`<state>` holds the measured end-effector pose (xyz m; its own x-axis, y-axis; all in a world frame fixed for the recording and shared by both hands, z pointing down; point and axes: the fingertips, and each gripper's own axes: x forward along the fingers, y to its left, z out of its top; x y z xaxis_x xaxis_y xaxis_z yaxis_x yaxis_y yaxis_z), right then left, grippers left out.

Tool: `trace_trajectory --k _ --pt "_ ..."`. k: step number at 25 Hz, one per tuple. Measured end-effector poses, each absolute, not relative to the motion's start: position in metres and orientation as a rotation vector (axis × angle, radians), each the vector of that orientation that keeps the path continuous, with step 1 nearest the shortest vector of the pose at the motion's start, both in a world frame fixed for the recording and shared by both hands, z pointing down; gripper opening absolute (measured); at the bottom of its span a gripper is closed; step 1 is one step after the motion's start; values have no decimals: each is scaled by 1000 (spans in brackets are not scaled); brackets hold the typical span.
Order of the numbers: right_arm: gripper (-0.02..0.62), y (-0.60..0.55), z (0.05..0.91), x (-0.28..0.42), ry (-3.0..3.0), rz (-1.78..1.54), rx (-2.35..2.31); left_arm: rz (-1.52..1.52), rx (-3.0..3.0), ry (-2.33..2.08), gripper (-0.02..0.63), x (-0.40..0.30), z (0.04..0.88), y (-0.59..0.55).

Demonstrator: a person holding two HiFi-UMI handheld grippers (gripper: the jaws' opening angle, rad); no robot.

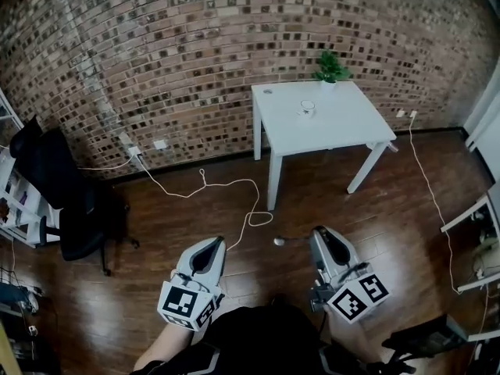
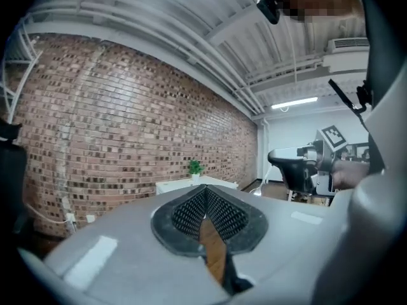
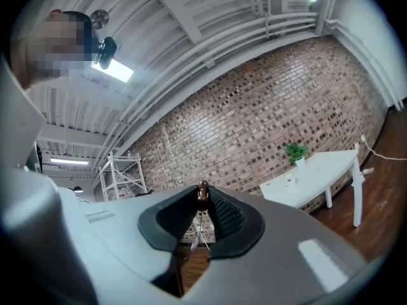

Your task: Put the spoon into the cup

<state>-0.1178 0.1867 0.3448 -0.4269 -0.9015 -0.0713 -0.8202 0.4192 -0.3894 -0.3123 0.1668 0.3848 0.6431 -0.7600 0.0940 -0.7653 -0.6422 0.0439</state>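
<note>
Your right hand-held gripper (image 1: 316, 237) pinches the spoon (image 1: 279, 241) by its handle end, its bowl jutting sideways toward your left hand-held gripper (image 1: 212, 243), whose jaws are pressed together on nothing, while the cup (image 1: 307, 108) stands well apart on the white surface (image 1: 344, 127) ahead.

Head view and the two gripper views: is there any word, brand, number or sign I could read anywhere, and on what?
No readable words, brands or numbers in any view.
Left cube: black-and-white square pattern, no letters.
Right cube: the same kind of pattern, no letters.
Cup on the white table: too small to tell whether it carries any print.
</note>
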Motion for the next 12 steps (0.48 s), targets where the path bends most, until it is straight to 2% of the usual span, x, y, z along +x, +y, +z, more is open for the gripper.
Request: trace_trajectory --k 5,12 --pt "58 157 347 -66 2395 -457 -1481 139 2825 -1246 -8 -244 373 133" --pt "58 118 361 -15 2374 -497 -1483 161 2796 -1270 -8 -203 381 90"
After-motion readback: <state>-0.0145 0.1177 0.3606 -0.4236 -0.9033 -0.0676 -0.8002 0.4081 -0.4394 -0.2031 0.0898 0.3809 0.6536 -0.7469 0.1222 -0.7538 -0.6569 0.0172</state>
